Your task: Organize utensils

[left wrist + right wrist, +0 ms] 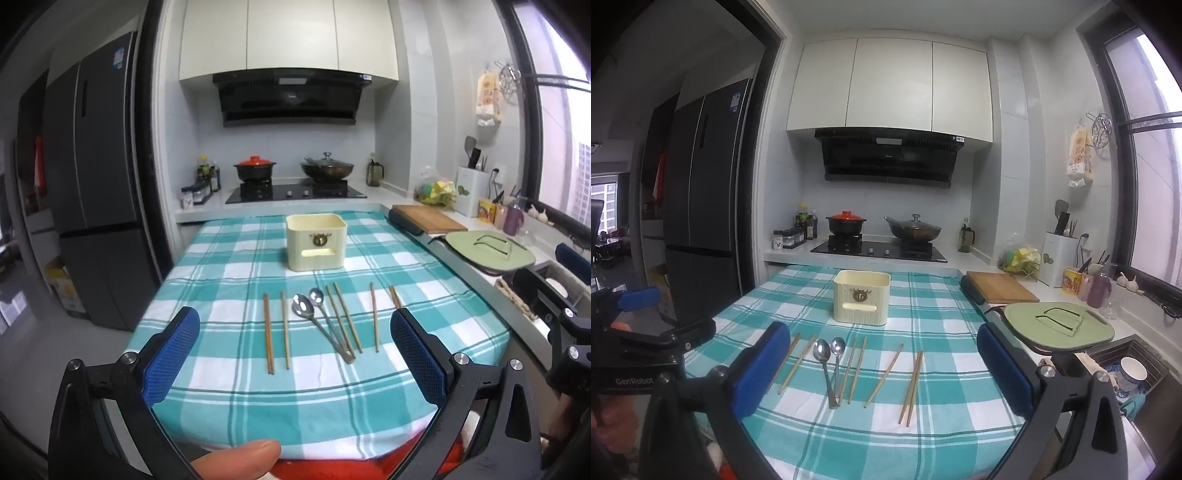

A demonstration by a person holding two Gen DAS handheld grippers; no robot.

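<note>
Both jaws stand wide apart and hold nothing: the left gripper (295, 354) and the right gripper (882, 373) hover above the near edge of the checked tablecloth (236, 258). Ahead of them two metal spoons (827, 354) lie side by side amid loose wooden chopsticks (911, 387), spread in a rough row. Farther back, apart from the row, a cream utensil holder (861, 299) stands upright

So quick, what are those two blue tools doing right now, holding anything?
Left tool: open, holding nothing, above the table.
Right tool: open, holding nothing too.
</note>
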